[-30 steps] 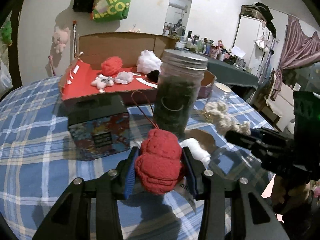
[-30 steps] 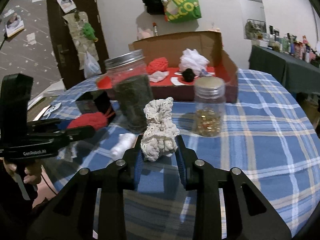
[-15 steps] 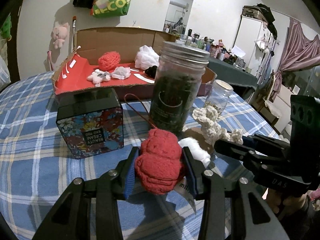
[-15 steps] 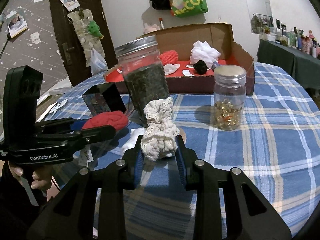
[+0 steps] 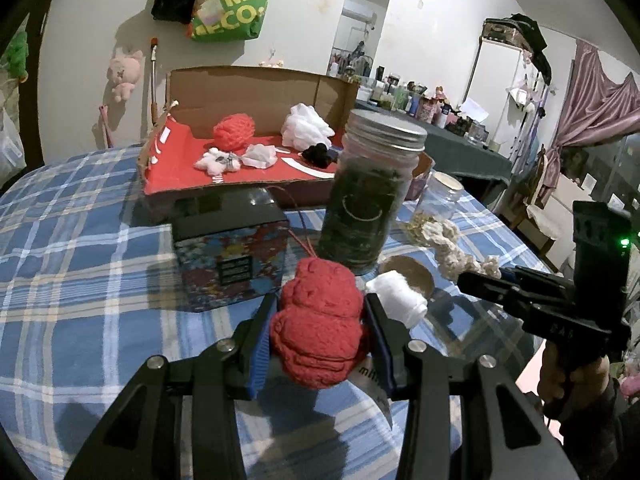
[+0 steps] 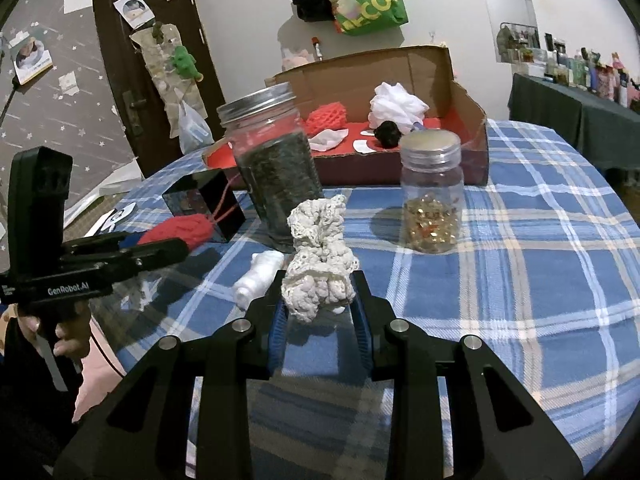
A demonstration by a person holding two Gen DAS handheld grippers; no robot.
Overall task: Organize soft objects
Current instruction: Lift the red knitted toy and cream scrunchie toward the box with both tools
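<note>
Left wrist view showed the left claw [image 5: 318,344] clenched on a red knitted ball [image 5: 318,326] above the desk [image 5: 80,264]; the right claw [image 6: 320,312] gripped a cream crocheted piece [image 6: 318,264], near the dark jar [image 6: 276,176]

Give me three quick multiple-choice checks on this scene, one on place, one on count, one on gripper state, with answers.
1. Where is the white roll?
A. in the cardboard box
B. on the tablecloth near the tall jar
C. in the right gripper

2. How many lidded jars stand on the table?
A. one
B. two
C. four

3. What is the left gripper doing?
A. holding a red knitted piece
B. open and empty
C. gripping a jar

Answers:
1 B: it lies on the plaid cloth by the tall jar.
2 B: that jar and the small jar.
3 A: the red knitted piece sits squeezed between its fingers.
</note>
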